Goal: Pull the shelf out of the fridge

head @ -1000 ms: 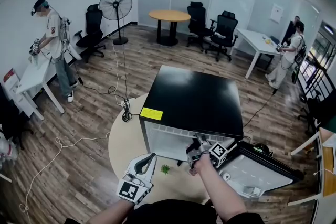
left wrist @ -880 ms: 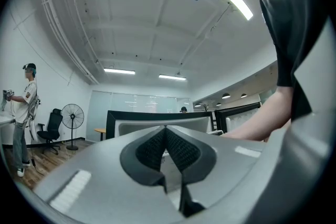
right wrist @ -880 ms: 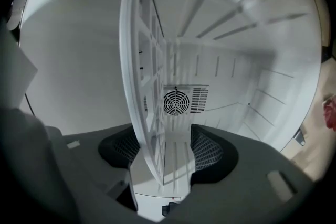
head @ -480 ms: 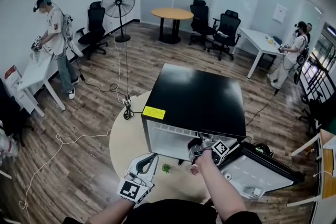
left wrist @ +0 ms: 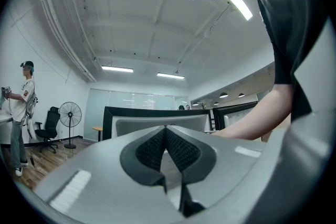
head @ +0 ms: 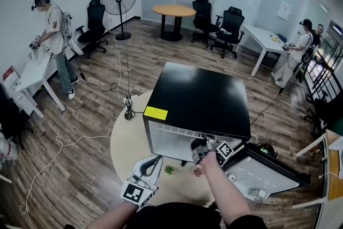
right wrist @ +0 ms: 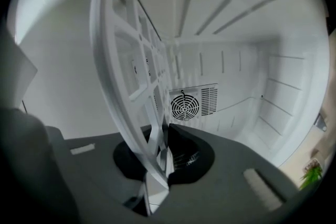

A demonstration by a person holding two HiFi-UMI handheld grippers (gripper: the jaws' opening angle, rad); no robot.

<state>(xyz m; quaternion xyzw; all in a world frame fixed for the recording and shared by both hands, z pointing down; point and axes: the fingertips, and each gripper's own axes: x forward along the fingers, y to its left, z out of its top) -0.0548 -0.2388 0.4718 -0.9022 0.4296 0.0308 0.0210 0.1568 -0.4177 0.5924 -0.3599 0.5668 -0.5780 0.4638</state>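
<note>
Right gripper (right wrist: 159, 150): jaws just closed onto the shelf (right wrist: 128, 55), apparently its front edge.
Left gripper (left wrist: 167, 152): clenched, empty.
Next: pull outward.

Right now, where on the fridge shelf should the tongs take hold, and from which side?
Its front edge, from the open door side: the white shelf runs back inside the fridge, leaving only that rim free. The right tongs have just closed on it there.

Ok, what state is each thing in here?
Black-topped mini fridge: door swung open.
White plastic grid shelf: inside the fridge, front edge clamped.
Right tool: jaws have just been closing, now shut on the shelf.
Left tool: shut, empty, clear of the fridge.
</note>
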